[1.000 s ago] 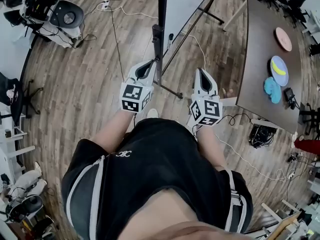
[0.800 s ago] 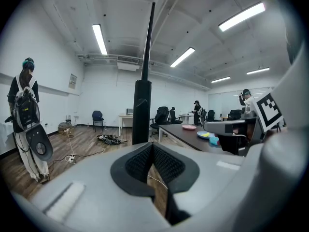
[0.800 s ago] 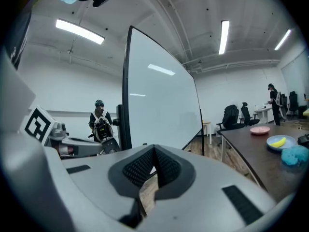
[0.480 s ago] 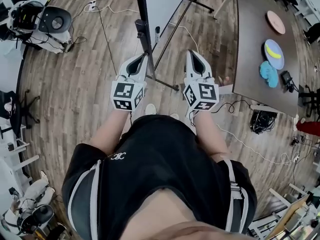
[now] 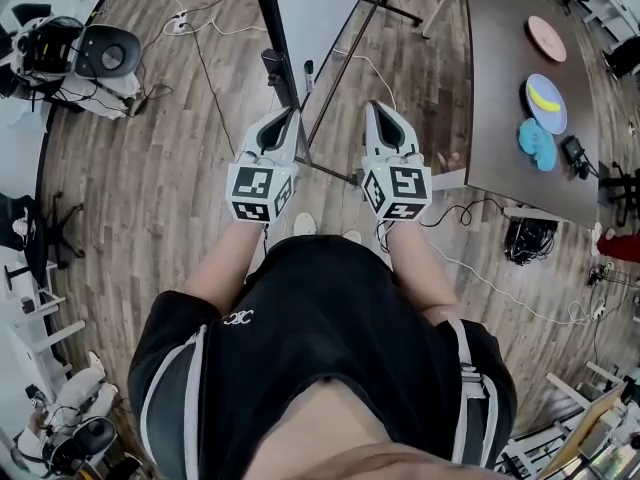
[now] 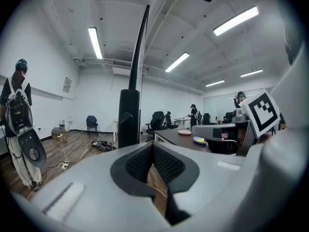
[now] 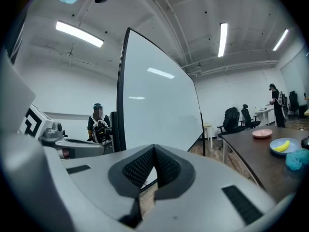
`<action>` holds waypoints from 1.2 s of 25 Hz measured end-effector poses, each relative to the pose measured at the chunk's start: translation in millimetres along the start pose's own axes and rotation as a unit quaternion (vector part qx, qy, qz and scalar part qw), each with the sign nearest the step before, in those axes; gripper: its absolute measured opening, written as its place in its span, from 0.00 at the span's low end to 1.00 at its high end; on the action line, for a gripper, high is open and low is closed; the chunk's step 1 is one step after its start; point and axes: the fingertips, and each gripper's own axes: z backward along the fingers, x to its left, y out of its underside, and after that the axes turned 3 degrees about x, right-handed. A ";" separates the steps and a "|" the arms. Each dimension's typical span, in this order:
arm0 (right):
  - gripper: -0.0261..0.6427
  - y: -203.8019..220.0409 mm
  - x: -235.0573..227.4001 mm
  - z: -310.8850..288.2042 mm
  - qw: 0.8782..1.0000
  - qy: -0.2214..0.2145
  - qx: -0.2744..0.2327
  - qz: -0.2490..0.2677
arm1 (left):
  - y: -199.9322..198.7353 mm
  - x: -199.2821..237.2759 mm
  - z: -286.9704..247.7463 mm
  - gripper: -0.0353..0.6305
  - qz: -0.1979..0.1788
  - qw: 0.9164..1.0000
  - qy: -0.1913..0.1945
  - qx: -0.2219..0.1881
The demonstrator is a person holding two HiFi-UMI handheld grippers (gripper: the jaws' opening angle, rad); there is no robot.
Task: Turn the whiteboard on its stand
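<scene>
The left claw (image 5: 283, 118) and the right claw (image 5: 377, 110) are both pinched fully closed, nothing between their pads. They point side by side at the whiteboard (image 5: 318, 13), which stands upright on the wooden floor (image 5: 150, 168) just ahead, left of the dark desk (image 5: 505, 98).

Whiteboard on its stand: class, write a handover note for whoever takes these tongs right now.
Left tongs: shut, empty, pointing just right of the dark edge post.
Right tongs: shut, empty, facing the white face of the whiteboard.
Whiteboard: upright on its stand, just ahead, not gripped.
Done: approach only.
Left: take the frame and turn the board.
</scene>
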 end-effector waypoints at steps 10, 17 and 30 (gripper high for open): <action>0.05 -3.7 3.6 3.7 1.000 -0.005 -0.004 0.013 | -1.4 -4.3 0.0 0.06 0.003 1.000 -0.001 -0.003; 0.05 -3.2 7.6 7.1 1.000 -0.008 -0.002 0.015 | -0.7 -5.2 5.9 0.06 0.005 1.000 -0.004 -0.003; 0.05 2.9 9.9 8.4 1.000 -0.016 0.002 -0.003 | 0.8 -5.3 8.8 0.06 0.005 1.000 -0.006 -0.002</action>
